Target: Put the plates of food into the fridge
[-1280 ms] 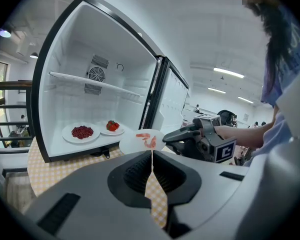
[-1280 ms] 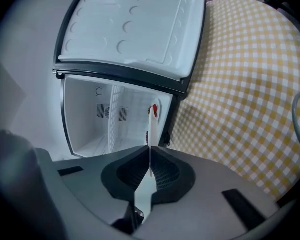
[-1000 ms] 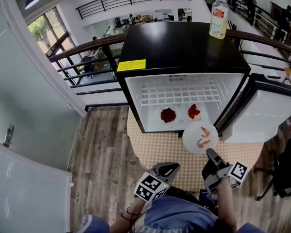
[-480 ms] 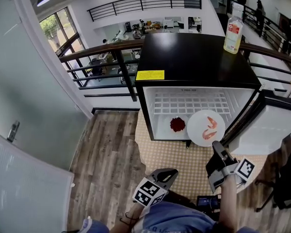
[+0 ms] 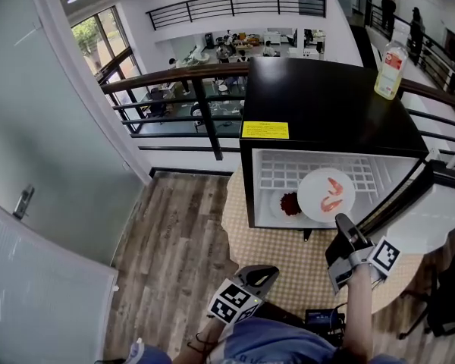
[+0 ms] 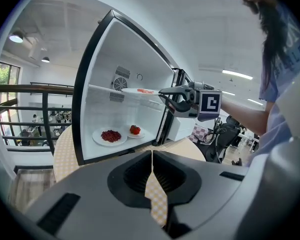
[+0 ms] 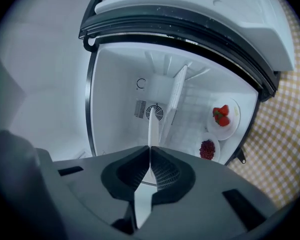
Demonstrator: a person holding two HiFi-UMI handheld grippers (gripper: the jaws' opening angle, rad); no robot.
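- Head view: the right tool is clamped on the near rim of the plate of shrimp. The plate hangs ahead of the tool at the mouth of the open fridge, about level with the wire shelf.
- Done well, the plate goes in level so the shrimp do not slide. It should travel deep enough to rest fully, and the tool should release only once the plate is borne.
- Below and beyond the tool, the plate of red berries and the plate of strawberries fill much of the fridge floor. The shelf looks the likelier spot.
- The fridge door stands open just to the tool's right, so a wide swing could clip it.
- The left tool is closed on nothing, low over the checked tabletop and well back from the fridge.
- A bottle stands on the fridge top, out of the way.
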